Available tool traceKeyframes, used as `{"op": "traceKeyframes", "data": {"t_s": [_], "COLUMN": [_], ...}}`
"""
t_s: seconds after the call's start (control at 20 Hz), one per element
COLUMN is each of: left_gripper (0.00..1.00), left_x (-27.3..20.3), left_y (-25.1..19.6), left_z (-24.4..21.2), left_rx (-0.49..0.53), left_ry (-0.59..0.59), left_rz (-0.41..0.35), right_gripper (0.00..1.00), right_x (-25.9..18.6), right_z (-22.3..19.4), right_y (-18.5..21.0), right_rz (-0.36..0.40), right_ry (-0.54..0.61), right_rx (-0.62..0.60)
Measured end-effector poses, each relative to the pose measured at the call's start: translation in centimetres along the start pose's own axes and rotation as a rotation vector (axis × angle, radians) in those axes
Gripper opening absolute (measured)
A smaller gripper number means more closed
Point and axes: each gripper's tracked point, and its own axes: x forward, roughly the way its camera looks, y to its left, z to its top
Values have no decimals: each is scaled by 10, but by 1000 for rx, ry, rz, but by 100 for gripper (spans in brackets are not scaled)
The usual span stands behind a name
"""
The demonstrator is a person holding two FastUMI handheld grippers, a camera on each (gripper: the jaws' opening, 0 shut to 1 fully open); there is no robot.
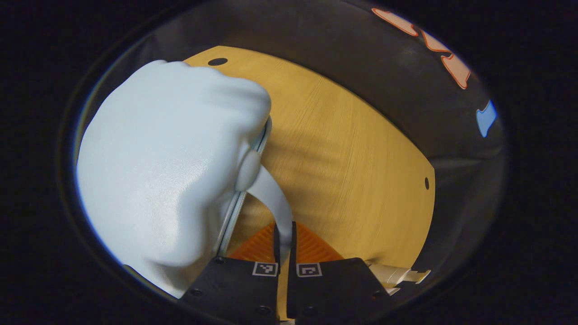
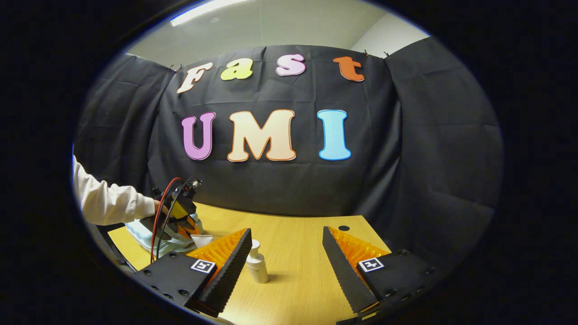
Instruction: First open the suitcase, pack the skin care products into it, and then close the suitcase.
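Gripping a pale strap [image 1: 276, 203] of the suitcase [image 1: 167, 171]: left claw [image 1: 284, 246], fingers clenched on the strap, which runs up from between them to the suitcase's near edge. Judged a pull tab or handle, held so the lid can be lifted; opening step apparently in hand, though whether the lid has parted from the base cannot be told.

Suitcase: light blue-white, hard shell, filling the left of the left gripper view; seam and metallic trim visible along its right edge. Resting on the wooden surface [image 1: 352, 171]. Seen again, small, at far left in the right gripper view [image 2: 149, 237], under the left claw and the hand that holds it, with a white sleeve [image 2: 108, 201] reaching in from the left.

Small white bottle [image 2: 256, 264]: upright on the surface, between the fingers of the right claw [image 2: 286, 266] but touching neither. Taken as one of the skin care products, waiting to be packed.

Right claw: released, fingers spread wide, hovering low over the surface and aimed at the far wall. Likely placed so as to take the bottle once the suitcase is open.

White object [image 1: 397, 274]: lying on the surface at lower right of the left gripper view, partly hidden by the claw body; possibly another product, too cut off to tell.

Packing not yet begun; closing not yet due.
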Motion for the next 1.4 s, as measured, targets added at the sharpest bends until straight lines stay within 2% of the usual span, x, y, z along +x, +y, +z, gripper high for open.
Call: {"op": "traceKeyframes", "data": {"t_s": [0.45,0.75,1.05,1.4], "left_gripper": [0,1,0,0], "left_x": [-130,-223,-288,-302], "left_y": [-16,26,111,205], "left_z": [51,94,144,166], "left_rx": [-55,-105,-106,-54], "left_ry": [-102,-216,-295,-326], "left_rz": [-230,-328,-339,-271], "right_gripper": [99,99,100,100], "right_x": [7,16,22,19], "right_z": [12,22,43,45], "right_y": [33,71,97,121], "right_rz": [50,93,91,80], "right_ry": [-20,-38,-79,-77], "right_rx": [-26,-37,-46,-59]}}
